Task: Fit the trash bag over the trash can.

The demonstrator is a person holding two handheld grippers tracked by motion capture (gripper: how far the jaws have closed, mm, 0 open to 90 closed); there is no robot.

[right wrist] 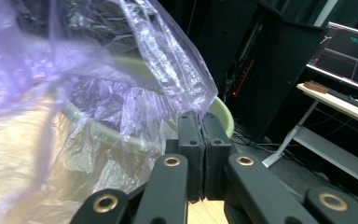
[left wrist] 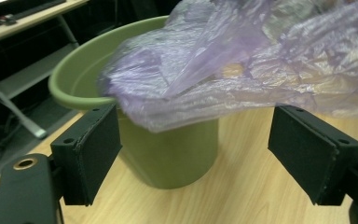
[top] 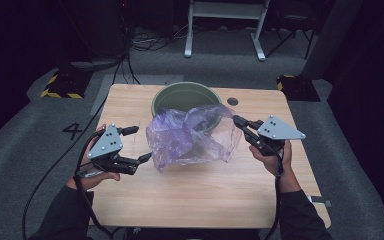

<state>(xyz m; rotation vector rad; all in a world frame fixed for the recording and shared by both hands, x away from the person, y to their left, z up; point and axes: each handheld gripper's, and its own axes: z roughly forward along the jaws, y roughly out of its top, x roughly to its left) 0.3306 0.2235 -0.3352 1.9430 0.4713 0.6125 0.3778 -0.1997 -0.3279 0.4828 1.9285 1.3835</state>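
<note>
- Two hand-held grippers work one item, a thin, crinkled, translucent purple plastic bag (top: pixel 192 137), draped over the near rim of a round olive-green plastic bin (top: pixel 172 97) at the centre of the high view, its lower folds spilling onto the pale wooden table (top: pixel 205 192).
- Left gripper (top: pixel 139 145), lower left of the high view: jaws stand apart, nothing between the pads. In the left gripper view the bag's edge (left wrist: pixel 242 70) hangs above and beyond the two pads, clear of both.
- Right gripper (top: pixel 239 122), right of centre in the high view: jaws pressed together at the bag's right edge. In the right gripper view the film (right wrist: pixel 168 84) rises from the closed pads, so it reads as pinched there (a thin fold, barely visible in the seam).
- Bin: upright, standing on the table at the upper centre of the high view; its rim (left wrist: pixel 74 95) shows at the left of the left gripper view, partly veiled.
- Handling, as a judgement: the bag is very light, limp and slippery; it will cling, billow and slide out of a shallow pinch, and may tear if tugged against the rim.
- Where to take hold: at the open hem, gathering a doubled fold deep between the pads; the loose left edge nearest the open gripper looks the likeliest spot.
</note>
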